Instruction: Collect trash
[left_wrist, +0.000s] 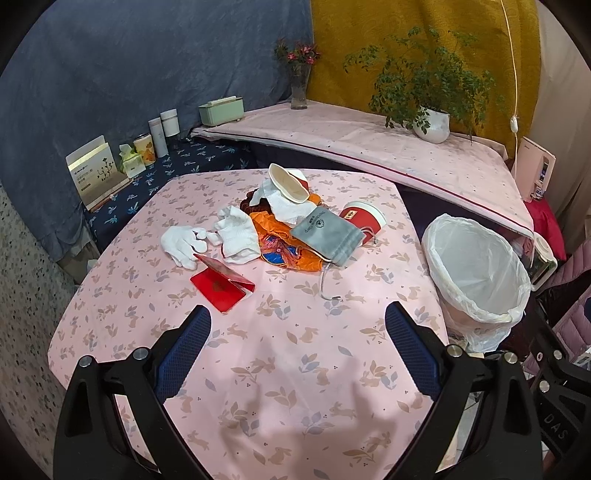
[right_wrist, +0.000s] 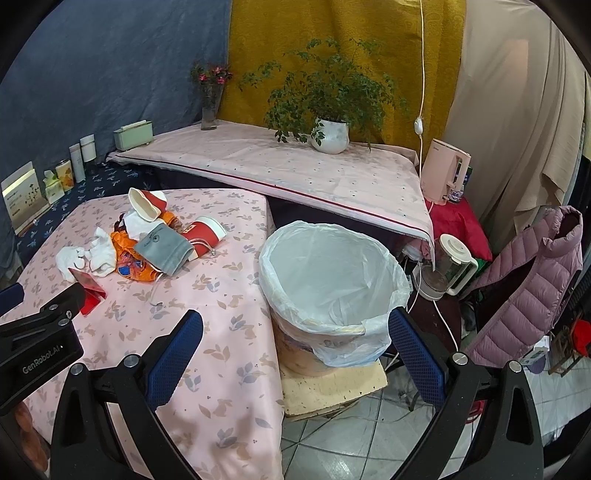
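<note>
The trash pile (left_wrist: 295, 221) of cups, tissue, an orange wrapper and a grey pouch (left_wrist: 327, 236) lies on the pink table (left_wrist: 295, 369), well ahead of my left gripper (left_wrist: 297, 314). My left gripper's fingers stand apart and empty. My right gripper (right_wrist: 295, 321) is also spread wide, holding nothing, with the lined bin (right_wrist: 332, 273) just ahead between its fingers, beside the table.

A lived-in home room: a worktop (left_wrist: 295, 369) under a pink rabbit-print cloth, a potted plant (right_wrist: 330, 134) and flower vase (right_wrist: 210, 107) on a covered shelf, a kettle (right_wrist: 448, 267), a puffer jacket (right_wrist: 528, 280), a lined bin (right_wrist: 328, 291) and a tiled floor (right_wrist: 369, 435).
</note>
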